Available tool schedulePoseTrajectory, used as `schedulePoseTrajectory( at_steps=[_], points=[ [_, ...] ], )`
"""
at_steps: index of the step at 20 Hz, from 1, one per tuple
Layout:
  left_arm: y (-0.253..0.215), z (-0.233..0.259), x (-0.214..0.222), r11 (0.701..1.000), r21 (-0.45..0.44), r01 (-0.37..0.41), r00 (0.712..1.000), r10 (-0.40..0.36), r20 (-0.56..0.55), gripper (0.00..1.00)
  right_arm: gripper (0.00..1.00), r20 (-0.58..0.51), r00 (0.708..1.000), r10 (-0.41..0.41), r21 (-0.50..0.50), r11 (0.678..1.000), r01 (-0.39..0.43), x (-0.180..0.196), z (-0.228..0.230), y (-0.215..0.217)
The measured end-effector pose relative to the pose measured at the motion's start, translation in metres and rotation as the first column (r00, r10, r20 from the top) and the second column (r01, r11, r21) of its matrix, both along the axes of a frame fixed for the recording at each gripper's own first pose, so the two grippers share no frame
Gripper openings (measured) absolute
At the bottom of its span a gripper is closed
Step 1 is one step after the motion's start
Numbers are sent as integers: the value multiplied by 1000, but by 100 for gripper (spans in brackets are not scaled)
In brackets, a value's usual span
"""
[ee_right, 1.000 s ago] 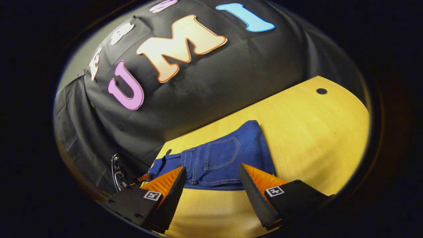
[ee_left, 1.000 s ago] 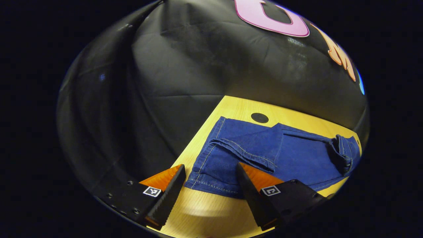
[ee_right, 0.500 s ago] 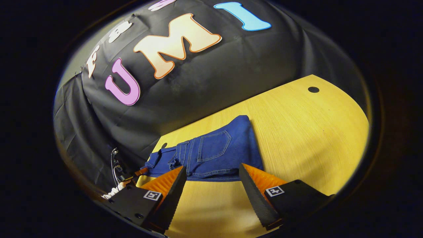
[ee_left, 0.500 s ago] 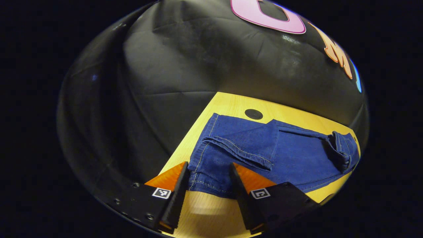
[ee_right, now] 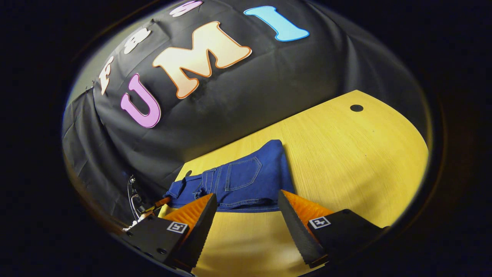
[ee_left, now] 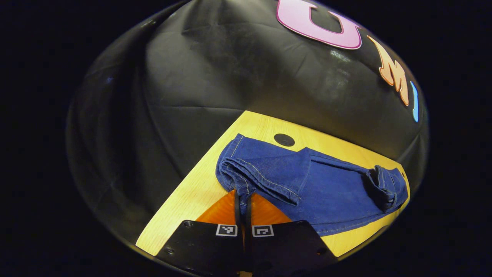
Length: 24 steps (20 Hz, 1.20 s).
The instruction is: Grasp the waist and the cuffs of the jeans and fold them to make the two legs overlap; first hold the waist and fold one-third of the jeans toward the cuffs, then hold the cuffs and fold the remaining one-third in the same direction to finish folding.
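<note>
Left gripper (ee_left: 242, 207) pinches the cuff end of the jeans (ee_left: 307, 181) at lower centre, right gripper (ee_right: 246, 215) spread apart short of the waist, folding barely begun.

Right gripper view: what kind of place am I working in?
Likely a staged recording booth, not a home: a black cloth wall hangs behind a bare wooden table, where only jeans lie.
</note>
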State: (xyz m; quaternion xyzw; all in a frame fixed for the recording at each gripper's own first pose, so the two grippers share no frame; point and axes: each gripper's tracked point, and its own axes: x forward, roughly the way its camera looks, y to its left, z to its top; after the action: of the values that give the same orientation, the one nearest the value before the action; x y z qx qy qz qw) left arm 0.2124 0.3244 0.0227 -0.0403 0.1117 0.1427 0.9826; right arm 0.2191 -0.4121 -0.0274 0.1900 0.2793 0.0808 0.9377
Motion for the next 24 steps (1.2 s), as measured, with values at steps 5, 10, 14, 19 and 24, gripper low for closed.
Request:
schedulePoseTrajectory(
  at_steps=[5,10,14,19,24],
  points=[
    [-53,60,-3,991,-41,131,975,-121,186,0,98,18,999,-29,19,999,28,-5,17,-15],
    [-161,97,1,959,-3,284,936,-277,218,0,98,57,997,-53,25,998,51,-9,35,-42],
    [-247,113,3,925,54,377,903,-380,200,0,98,71,996,-57,5,998,57,-14,40,-66],
    [-341,134,9,880,91,466,856,-475,205,0,98,59,998,-22,-13,1000,23,-27,38,-92],
    [-437,122,26,827,114,551,810,-563,167,0,98,55,998,8,-27,1000,-7,-28,37,-118]
  ],
)
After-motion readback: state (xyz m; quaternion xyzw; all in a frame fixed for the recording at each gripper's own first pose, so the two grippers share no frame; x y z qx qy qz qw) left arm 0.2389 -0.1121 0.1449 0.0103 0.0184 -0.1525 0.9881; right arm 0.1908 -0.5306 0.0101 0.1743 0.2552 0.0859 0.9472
